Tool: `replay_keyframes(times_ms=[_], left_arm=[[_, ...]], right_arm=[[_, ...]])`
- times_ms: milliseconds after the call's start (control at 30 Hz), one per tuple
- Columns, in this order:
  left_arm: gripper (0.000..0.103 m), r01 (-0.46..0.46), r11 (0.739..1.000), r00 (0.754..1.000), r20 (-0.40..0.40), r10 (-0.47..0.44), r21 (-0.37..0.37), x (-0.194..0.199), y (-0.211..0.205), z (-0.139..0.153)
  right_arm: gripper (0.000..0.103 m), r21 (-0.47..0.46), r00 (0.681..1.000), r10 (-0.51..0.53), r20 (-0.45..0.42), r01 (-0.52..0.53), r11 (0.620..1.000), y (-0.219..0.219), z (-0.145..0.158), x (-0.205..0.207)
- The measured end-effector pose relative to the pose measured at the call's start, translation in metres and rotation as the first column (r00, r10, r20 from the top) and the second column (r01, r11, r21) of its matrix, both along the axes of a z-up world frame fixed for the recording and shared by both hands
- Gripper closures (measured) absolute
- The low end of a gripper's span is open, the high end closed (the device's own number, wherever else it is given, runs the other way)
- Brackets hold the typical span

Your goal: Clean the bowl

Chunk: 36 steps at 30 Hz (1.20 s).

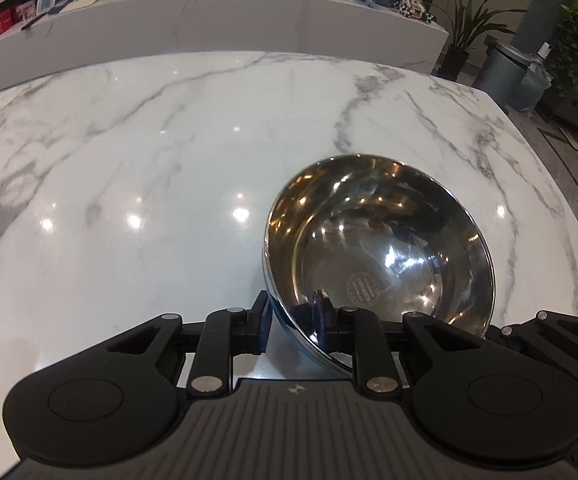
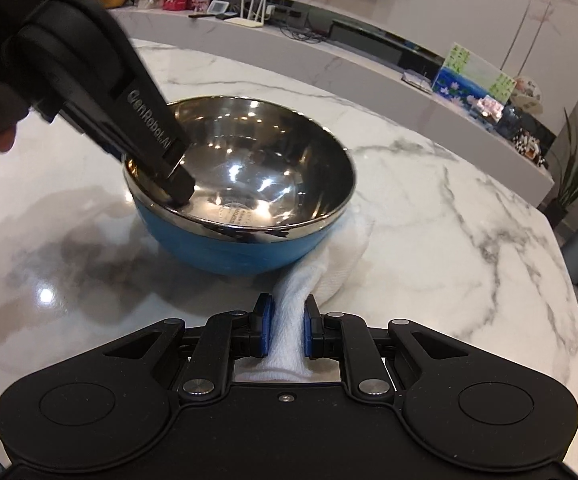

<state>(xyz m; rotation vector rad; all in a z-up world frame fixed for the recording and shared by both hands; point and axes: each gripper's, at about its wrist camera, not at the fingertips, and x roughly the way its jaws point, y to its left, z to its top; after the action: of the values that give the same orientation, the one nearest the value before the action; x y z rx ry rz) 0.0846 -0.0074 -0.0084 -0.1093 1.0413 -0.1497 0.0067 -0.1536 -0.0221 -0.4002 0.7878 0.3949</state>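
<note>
A steel bowl (image 1: 381, 248) with a blue outside (image 2: 241, 196) stands on the marble table, tilted a little. My left gripper (image 1: 293, 320) is shut on its near rim, one finger inside and one outside; it shows in the right wrist view (image 2: 169, 184) at the bowl's left rim. My right gripper (image 2: 287, 324) is shut on a white cloth (image 2: 289, 336). The cloth runs forward and lies on the table against the bowl's right foot, partly under it.
The white marble table (image 1: 129, 160) spreads to the left and beyond the bowl; its right edge (image 2: 561, 264) is close. A low marble shelf (image 1: 209, 20) with a router, boxes and pictures runs behind. A bin (image 1: 505, 72) and plants stand on the floor at right.
</note>
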Motion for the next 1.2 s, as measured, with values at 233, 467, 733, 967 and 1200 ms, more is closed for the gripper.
replay_keyframes(times_ms=[233, 467, 733, 967, 1200], left_arm=[[0.079, 0.008, 1.000, 1.000, 0.001, -0.008, 0.003, 0.001, 0.000, -0.001], [0.082, 0.050, 0.998, 0.998, 0.032, -0.052, 0.035, 0.002, -0.001, 0.000], [0.082, 0.049, 0.997, 0.996, 0.070, -0.053, 0.058, -0.002, -0.006, -0.002], [0.082, 0.028, 0.998, 0.997, 0.075, -0.032, 0.063, -0.003, -0.008, -0.001], [0.082, 0.020, 0.998, 0.997, 0.070, -0.024, 0.058, -0.003, -0.007, -0.001]], right_arm=[[0.090, -0.001, 1.000, -0.009, 0.020, 0.009, 1.000, -0.003, -0.008, 0.009], [0.090, 0.041, 0.993, -0.057, 0.106, 0.053, 0.998, -0.020, 0.010, 0.013], [0.090, 0.156, 0.985, -0.162, -0.058, 0.169, 0.973, -0.039, -0.009, 0.036], [0.083, 0.165, 0.948, -0.304, -0.096, 0.317, 0.934, -0.039, -0.015, 0.033], [0.060, 0.229, 0.879, -0.476, -0.029, 0.469, 0.853, -0.032, -0.009, 0.014]])
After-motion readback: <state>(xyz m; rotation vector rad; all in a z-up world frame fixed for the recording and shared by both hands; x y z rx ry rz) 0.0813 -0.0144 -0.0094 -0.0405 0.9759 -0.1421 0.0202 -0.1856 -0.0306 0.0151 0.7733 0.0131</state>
